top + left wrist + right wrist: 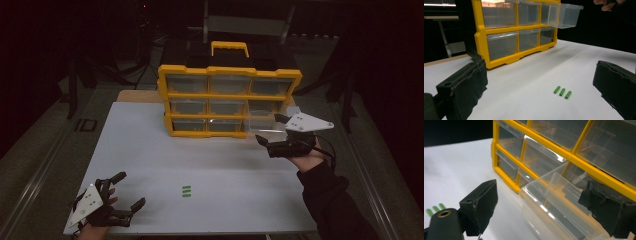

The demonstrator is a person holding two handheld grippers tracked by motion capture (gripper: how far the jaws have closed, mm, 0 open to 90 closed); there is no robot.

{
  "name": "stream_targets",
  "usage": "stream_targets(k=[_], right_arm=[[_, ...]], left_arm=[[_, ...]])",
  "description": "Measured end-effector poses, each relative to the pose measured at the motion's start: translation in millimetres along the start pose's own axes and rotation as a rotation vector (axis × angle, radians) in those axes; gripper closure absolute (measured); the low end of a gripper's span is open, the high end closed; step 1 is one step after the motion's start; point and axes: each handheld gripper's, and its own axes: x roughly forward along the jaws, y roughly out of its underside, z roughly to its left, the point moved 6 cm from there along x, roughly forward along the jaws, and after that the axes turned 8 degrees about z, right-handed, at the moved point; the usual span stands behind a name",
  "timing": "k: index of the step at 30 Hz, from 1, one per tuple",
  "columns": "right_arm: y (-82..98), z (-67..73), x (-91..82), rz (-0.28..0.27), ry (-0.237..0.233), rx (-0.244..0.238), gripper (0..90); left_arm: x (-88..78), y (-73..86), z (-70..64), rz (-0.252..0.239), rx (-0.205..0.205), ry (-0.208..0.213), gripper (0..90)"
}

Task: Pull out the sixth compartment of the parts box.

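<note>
A yellow drawer cabinet (230, 95) with clear drawers stands at the far middle of the white table. Its middle-right drawer (261, 124) is pulled out toward me and looks empty (554, 202). My right gripper (269, 129) is open, with one jaw on each side of that drawer's front end and the pads (482, 200) not pressing on it. Three small green cylinders (186, 191) lie side by side near the table's front. My left gripper (131, 189) rests open at the front left, with the green cylinders (562, 92) ahead of it and nothing between its jaws.
The white table top (150, 150) ends close behind the left hand at the front edge. The cabinet's yellow handle (230, 47) rises at the back. Dark stands and a bench surround the table. The other drawers (501, 43) are pushed in.
</note>
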Motion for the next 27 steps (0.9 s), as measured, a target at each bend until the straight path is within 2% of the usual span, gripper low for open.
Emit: stream_targets(k=[5,10,14,16,21,22,27], right_arm=[[3.8,-0.8,-8.6,-0.019,-0.004,0.038,9.9],[9.9,0.4,-18.5,-0.050,-0.035,0.066,8.3],[17.7,4.3,-23.7,-0.065,-0.049,0.073,8.4],[22.5,7.9,-24.0,-0.060,-0.073,0.067,8.4],[32.9,16.5,-22.6,-0.062,-0.093,0.069,8.4],[38.6,22.7,-21.7,-0.063,-0.105,0.064,8.4],[47.2,33.3,-19.2,-0.062,-0.124,0.050,8.8]], left_arm=[[0.0,0.1,0.0,0.000,-0.002,0.000,0.0],[0.0,0.2,-0.2,0.001,-0.002,0.000,0.0],[-0.2,0.2,0.0,0.001,0.000,-0.002,0.0],[-0.1,0.3,-0.1,0.004,0.000,-0.002,0.0],[0.0,0.2,-0.6,0.001,-0.004,-0.002,0.0],[-0.1,0.2,-0.3,0.001,-0.003,-0.002,0.0],[-0.2,0.3,-0.4,0.004,-0.001,-0.001,0.0]])
